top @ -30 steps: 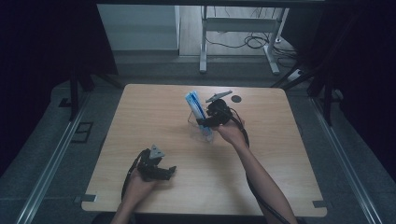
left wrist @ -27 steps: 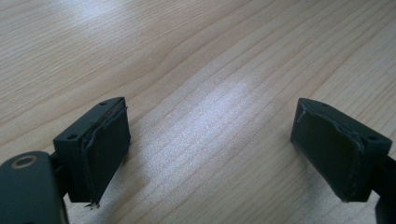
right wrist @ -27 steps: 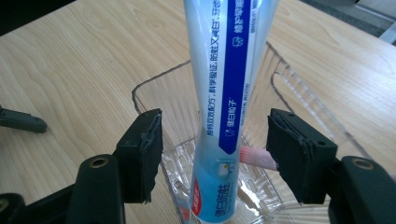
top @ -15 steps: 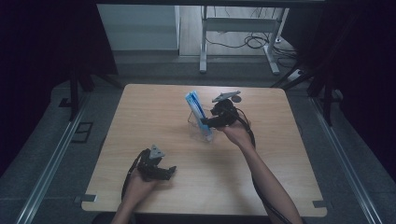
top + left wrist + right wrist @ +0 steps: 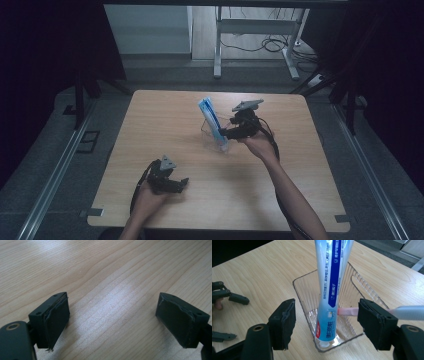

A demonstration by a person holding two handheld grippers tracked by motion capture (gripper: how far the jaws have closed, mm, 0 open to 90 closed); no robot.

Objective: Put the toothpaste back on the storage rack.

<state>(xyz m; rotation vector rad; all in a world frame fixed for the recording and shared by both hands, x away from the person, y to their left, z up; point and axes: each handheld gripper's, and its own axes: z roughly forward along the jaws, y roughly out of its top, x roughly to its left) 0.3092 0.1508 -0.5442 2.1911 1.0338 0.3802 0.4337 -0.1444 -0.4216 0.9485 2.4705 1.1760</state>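
While the left gripper [image 5: 181, 184] rests low over the bench [image 5: 165, 115] close to its near edge, a little left of the middle, its two black jaws stand well apart with nothing between them. In the left gripper view [image 5: 112, 322] the pads [image 5: 58, 319] frame only bare wood grain, and neither pad touches anything but air above the surface.

Farther in, right of the bench's middle, the right gripper [image 5: 223, 134] points toward a clear plastic holder [image 5: 212, 136] that stands on the wood. Its jaws have just been opening, and in the right gripper view [image 5: 327, 322] they stand wide on either side of the holder's [image 5: 307, 293] near end. A toothpaste tube [image 5: 331, 285], blue and white, stands cap-down inside the holder and leans against its near wall; the tube lies in the gap between the pads [image 5: 288, 322], yet neither pad presses on it, with clear space on both sides. A toothbrush [image 5: 409, 313] with a pink neck and a pale handle crosses behind the right-hand pad, its pink part reaching toward the tube; whether it touches the pad cannot be told.

From the high view the toothpaste tube [image 5: 211, 119] rises tilted out of the holder, its flat end toward the far left, near the middle of the bench. Beyond the far edge a metal frame [image 5: 252, 30] stands on the floor with cables [image 5: 272, 45] lying around it.
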